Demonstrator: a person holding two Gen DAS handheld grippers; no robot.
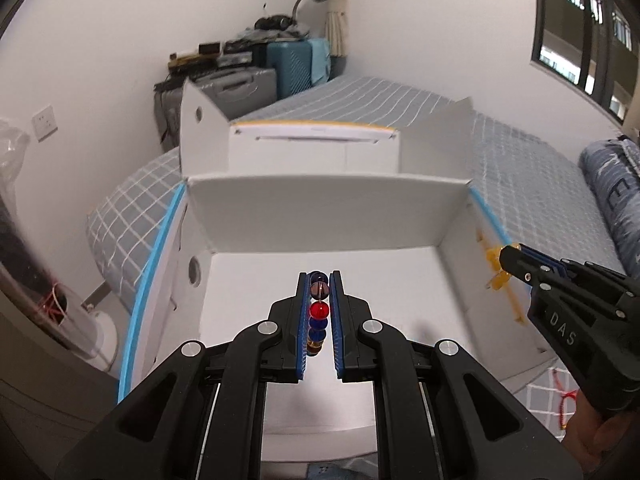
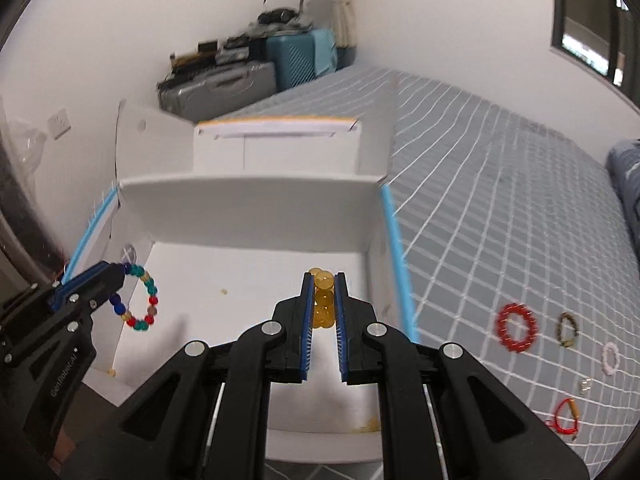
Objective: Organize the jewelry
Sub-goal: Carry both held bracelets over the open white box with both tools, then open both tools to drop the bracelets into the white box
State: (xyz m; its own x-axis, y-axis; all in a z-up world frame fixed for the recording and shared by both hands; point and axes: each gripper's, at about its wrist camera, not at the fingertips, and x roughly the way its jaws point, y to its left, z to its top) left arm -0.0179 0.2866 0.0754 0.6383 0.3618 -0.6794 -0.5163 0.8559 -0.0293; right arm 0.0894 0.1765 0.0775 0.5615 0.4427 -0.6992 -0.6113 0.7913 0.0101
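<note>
Both grippers hang over the open white box [image 2: 248, 216], each clamped on beads: the left gripper [image 1: 319, 312] on a multicoloured bracelet [image 2: 140, 300], the right gripper [image 2: 324, 300] on an amber bracelet [image 2: 323, 296] (loops dangling). The box floor lies directly beneath both.

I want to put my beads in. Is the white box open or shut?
Open. The box has its lid flaps standing up, and its white floor shows under both bracelets.
</note>
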